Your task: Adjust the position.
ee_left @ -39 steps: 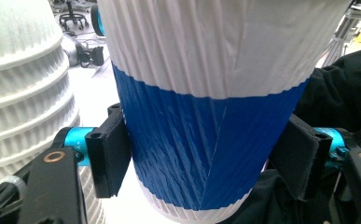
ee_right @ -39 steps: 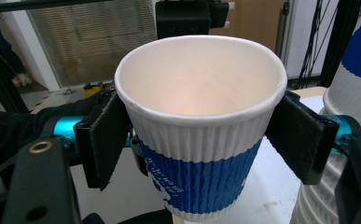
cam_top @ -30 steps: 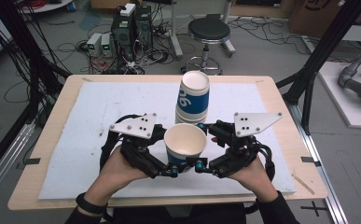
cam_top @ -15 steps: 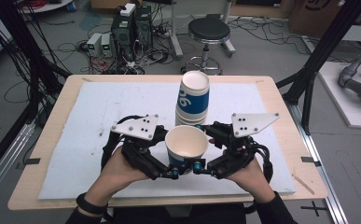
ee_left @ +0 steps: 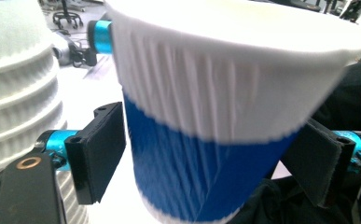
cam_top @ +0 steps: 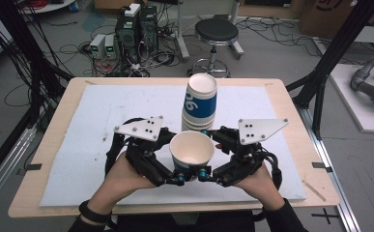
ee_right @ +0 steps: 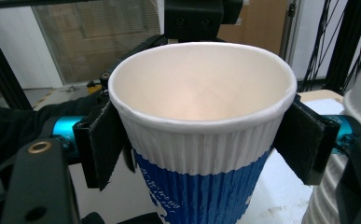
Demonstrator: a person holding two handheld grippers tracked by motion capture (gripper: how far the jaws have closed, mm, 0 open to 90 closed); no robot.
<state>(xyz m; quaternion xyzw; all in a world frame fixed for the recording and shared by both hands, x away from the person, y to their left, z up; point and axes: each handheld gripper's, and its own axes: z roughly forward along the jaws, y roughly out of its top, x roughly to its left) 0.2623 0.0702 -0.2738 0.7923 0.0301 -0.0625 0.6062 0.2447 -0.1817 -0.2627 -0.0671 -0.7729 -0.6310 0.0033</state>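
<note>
Two hand-held grippers, left hand-held gripper [cam_top: 177,180] and right hand-held gripper [cam_top: 205,175], both pinch one blue-and-white paper cup [cam_top: 192,152] just before the cup stack [cam_top: 200,104].

In the left gripper view the paper cup [ee_left: 225,116] is blurred, its rim cut by the top edge and its base by the bottom edge. Left of this cup, the cup stack [ee_left: 19,93] is cropped. Whether either gripper's pads press the cup cannot be told.
</note>
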